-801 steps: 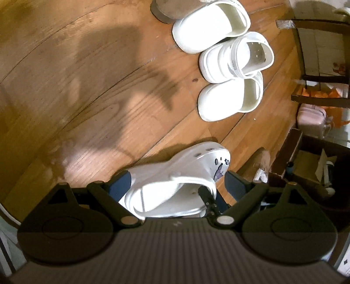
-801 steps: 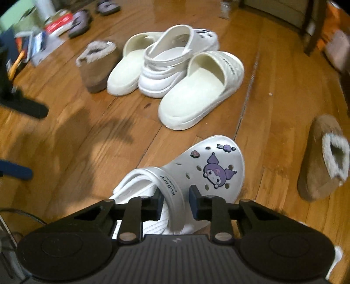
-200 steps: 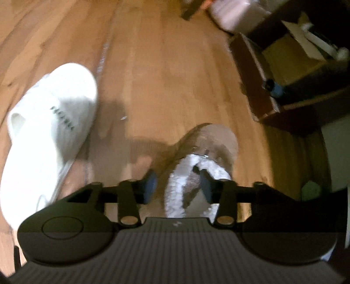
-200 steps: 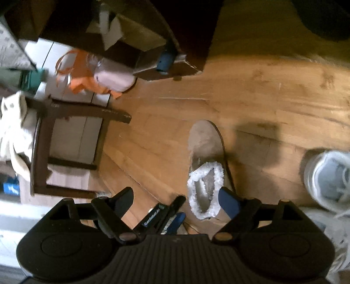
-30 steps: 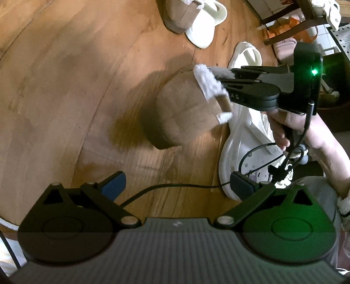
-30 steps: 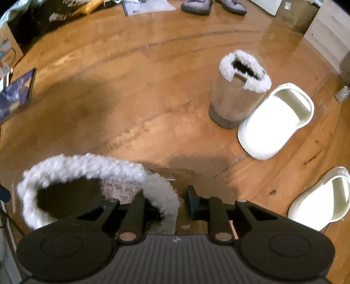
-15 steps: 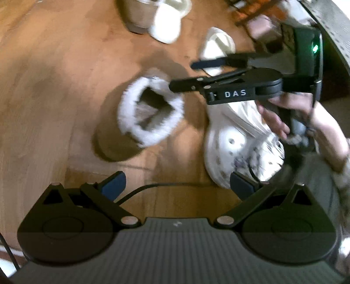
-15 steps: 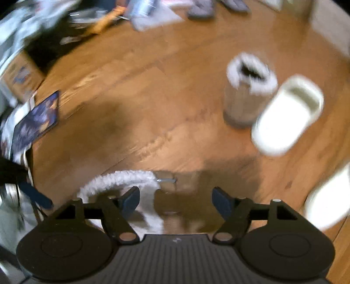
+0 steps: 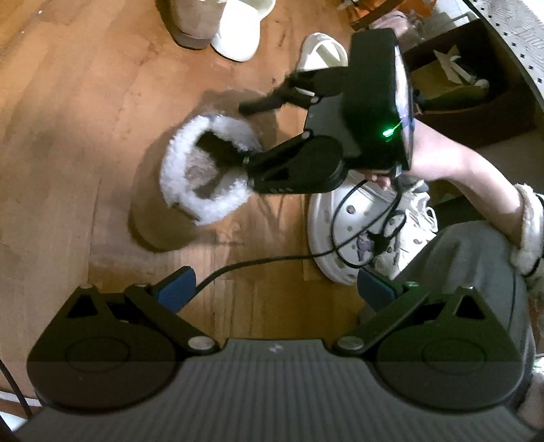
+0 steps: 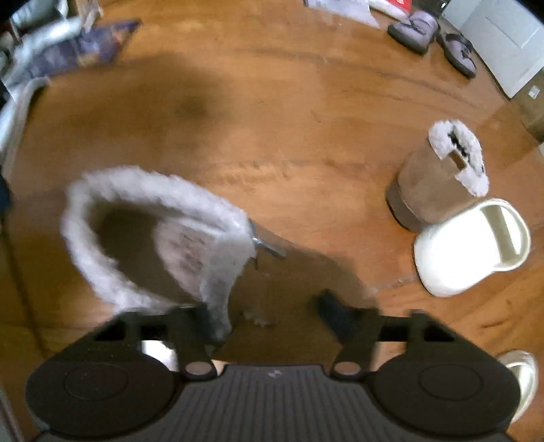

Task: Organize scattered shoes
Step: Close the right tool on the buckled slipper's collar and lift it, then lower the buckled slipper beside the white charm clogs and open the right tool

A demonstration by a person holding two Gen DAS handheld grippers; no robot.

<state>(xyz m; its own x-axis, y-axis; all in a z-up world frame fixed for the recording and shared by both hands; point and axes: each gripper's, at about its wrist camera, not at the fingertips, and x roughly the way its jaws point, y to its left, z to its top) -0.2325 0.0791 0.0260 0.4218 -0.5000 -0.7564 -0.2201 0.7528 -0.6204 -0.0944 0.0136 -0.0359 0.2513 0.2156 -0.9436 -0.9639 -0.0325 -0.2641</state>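
Note:
A brown boot with a white fleece lining (image 9: 190,190) stands upright on the wooden floor. My right gripper (image 9: 246,136) reaches down over its top, one finger inside the opening and one outside the rim. In the right wrist view the boot (image 10: 142,231) is blurred and its fleece rim touches the left finger. The right gripper (image 10: 268,312) is closing, its fingers still apart around that rim. My left gripper (image 9: 277,289) hangs open above bare floor and a black cable, holding nothing. The matching boot (image 10: 431,187) stands farther off.
A white slipper (image 10: 469,244) lies against the far boot. A white clog with charms (image 9: 340,231) and a white sandal (image 9: 323,51) lie near the person's arm (image 9: 459,163) and grey-clad knee. Dark boxes (image 9: 476,85) stand at the right; grey slippers (image 10: 414,25) at the back.
A second ago the right gripper held the boot up by its rim. It then let go, leaving the boot upright on the floor, and has now dropped back over the rim. The left gripper stayed open.

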